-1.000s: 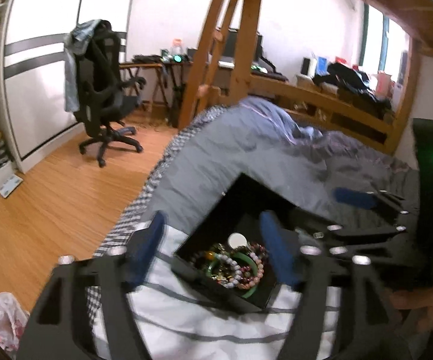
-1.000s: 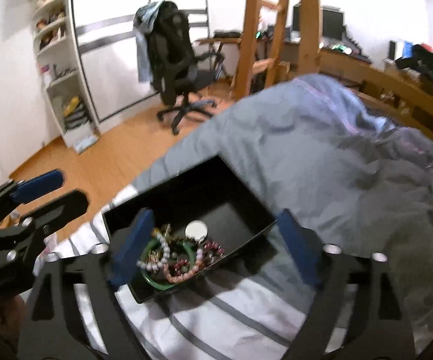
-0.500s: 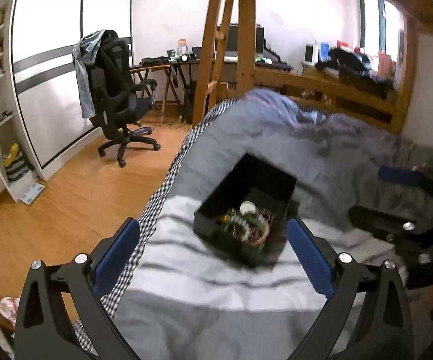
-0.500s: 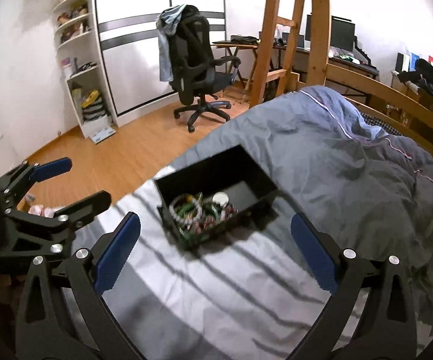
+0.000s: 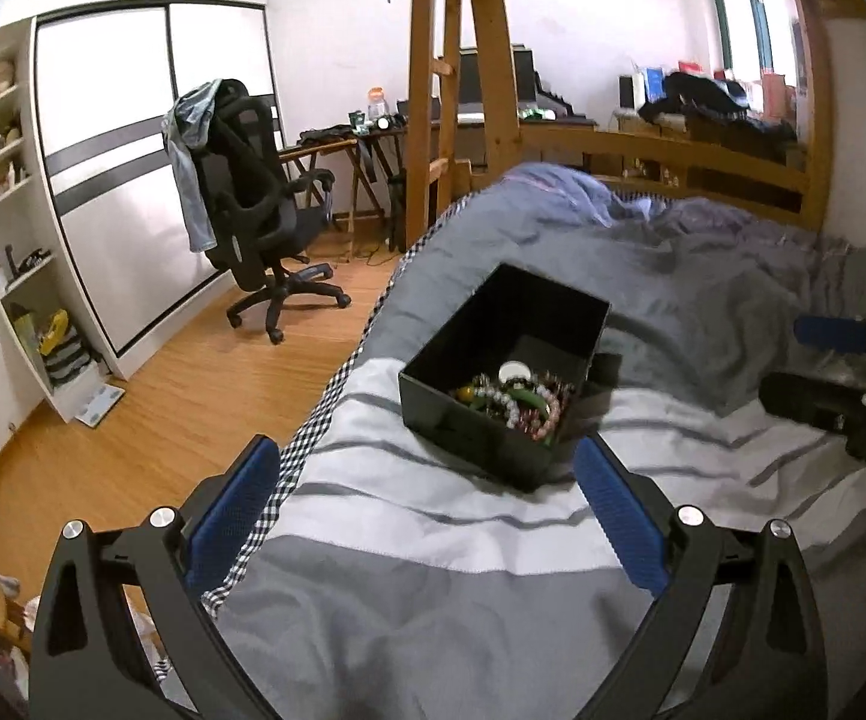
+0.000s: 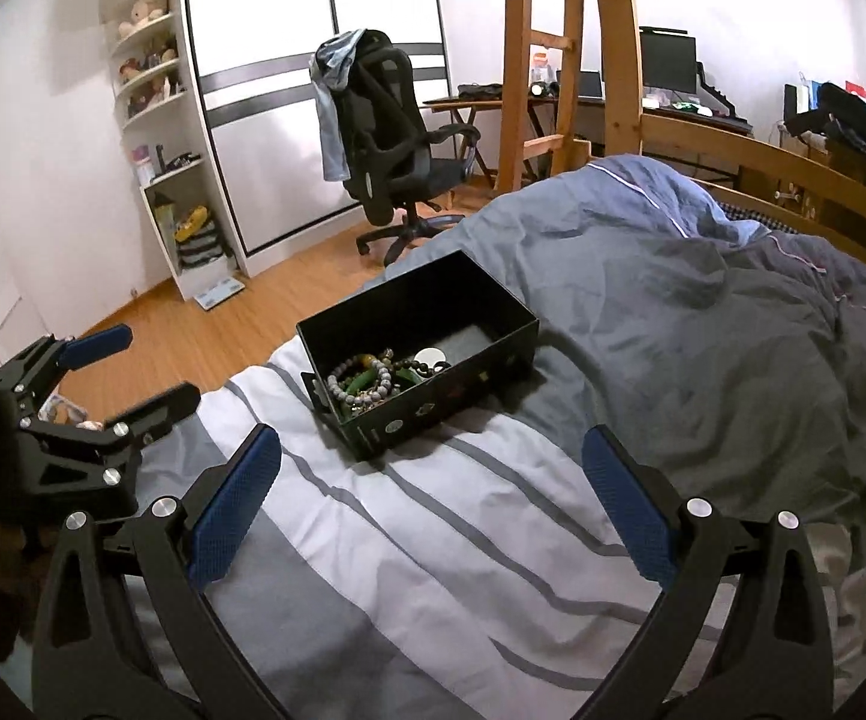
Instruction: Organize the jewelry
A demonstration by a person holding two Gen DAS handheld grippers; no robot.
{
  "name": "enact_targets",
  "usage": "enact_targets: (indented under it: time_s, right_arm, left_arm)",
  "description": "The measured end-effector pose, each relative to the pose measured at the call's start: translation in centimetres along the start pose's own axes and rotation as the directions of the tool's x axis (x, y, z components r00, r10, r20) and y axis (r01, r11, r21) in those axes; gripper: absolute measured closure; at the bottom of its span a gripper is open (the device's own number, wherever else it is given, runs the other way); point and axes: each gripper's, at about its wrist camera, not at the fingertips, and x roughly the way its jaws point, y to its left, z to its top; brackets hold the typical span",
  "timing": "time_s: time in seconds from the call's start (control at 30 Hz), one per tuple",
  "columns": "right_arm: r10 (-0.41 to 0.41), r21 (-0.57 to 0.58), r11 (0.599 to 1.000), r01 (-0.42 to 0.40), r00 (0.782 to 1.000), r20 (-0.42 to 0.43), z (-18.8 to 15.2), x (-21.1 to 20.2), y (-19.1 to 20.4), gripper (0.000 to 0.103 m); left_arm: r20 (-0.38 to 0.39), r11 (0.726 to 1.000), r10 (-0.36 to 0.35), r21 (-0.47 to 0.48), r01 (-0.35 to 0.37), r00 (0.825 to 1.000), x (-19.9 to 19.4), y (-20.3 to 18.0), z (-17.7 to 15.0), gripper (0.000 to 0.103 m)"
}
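An open black box (image 5: pixel 577 324) stands on the striped bed cover, also in the right wrist view (image 6: pixel 493 306). In it lies a heap of jewelry (image 5: pixel 514 399): bead bracelets, a green bangle and a round white piece; it also shows in the right wrist view (image 6: pixel 373 381). My left gripper (image 5: pixel 427 504) is open and empty, held back from the box. My right gripper (image 6: pixel 430 492) is open and empty, also short of the box. Each gripper shows at the edge of the other's view.
The bed (image 6: pixel 433 540) has a grey and white striped cover and a rumpled grey duvet (image 6: pixel 703 312). The bed's left edge drops to a wooden floor (image 5: pixel 151 408). An office chair (image 5: pixel 253 216), a wooden ladder (image 5: pixel 451 90) and white shelves (image 6: pixel 157 138) stand beyond.
Both grippers have drawn back from the box and opened wide. The box, close between the fingers a second ago, now sits farther off on the bed.
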Motion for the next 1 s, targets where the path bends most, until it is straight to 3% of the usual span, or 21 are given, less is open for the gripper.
enact_targets:
  time_s: [0.23, 0.43, 1.0]
  right_arm:
    - [-0.018, -0.052, 0.998, 0.018, 1.000, -0.014, -1.8, 0.5, 0.2, 0.004]
    - [-0.027, -0.021, 0.999, 0.028, 1.000, 0.006, -1.8, -0.2, -0.4, 0.004]
    - [-0.049, -0.027, 0.998, 0.049, 0.999, -0.003, -2.3, -0.1, -0.4, 0.004]
  left_arm:
    - [-0.025, 0.998, -0.005, 0.059, 0.006, 1.000, 0.4, -1.3, -0.1, 0.006]
    - [-0.023, 0.996, -0.006, 0.091, 0.008, 1.000, 0.3, -1.8, -0.2, 0.006]
    - [-0.019, 0.995, -0.002, 0.102, 0.004, 1.000, 0.3, -2.2, -0.2, 0.006]
